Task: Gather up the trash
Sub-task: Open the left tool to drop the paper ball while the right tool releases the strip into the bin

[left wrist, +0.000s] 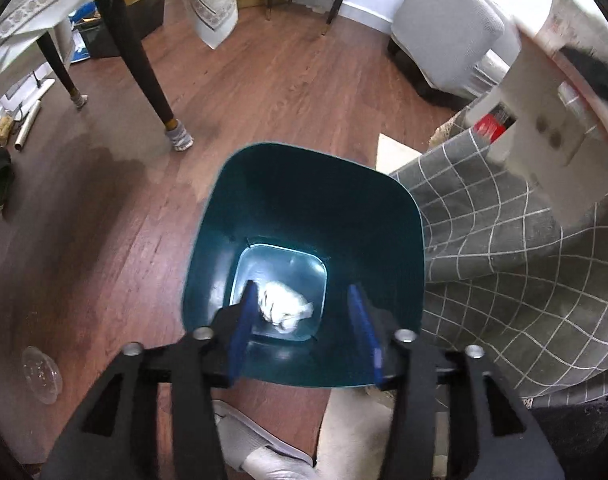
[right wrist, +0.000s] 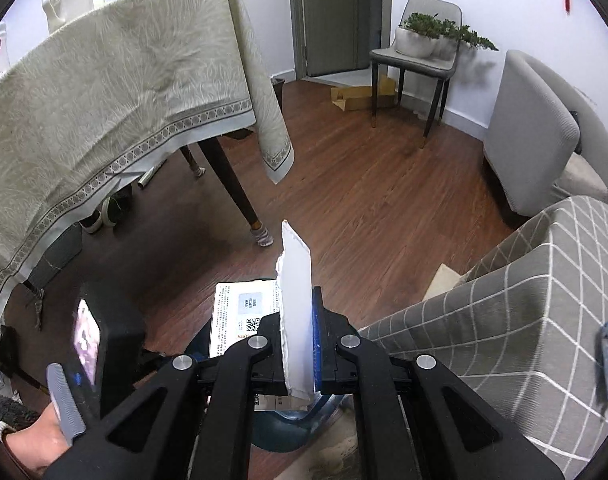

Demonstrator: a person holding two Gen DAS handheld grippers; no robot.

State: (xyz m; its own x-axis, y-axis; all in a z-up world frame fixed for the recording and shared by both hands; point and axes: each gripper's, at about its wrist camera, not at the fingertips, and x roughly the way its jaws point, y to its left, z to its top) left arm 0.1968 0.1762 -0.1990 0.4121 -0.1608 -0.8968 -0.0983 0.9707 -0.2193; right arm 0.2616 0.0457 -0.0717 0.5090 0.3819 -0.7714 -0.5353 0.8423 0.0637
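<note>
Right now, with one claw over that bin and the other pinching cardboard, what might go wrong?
The torn cardboard piece in the right gripper stands tall and is pinched only at its lower end, so it could slip or tip outside the teal bin. The clear plastic lid on the floor could be overlooked.

Glossy teal plastic bin (left wrist: 304,208) | crumpled white paper (left wrist: 284,306) | smooth wood-plank floor (left wrist: 264,80) | matt checked cloth (left wrist: 504,260)

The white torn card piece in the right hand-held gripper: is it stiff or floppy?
The white card piece is probably fairly stiff: it stands straight above the clamp without drooping. Its ragged torn edge suggests cardboard, so likely light and easily bent.
</note>
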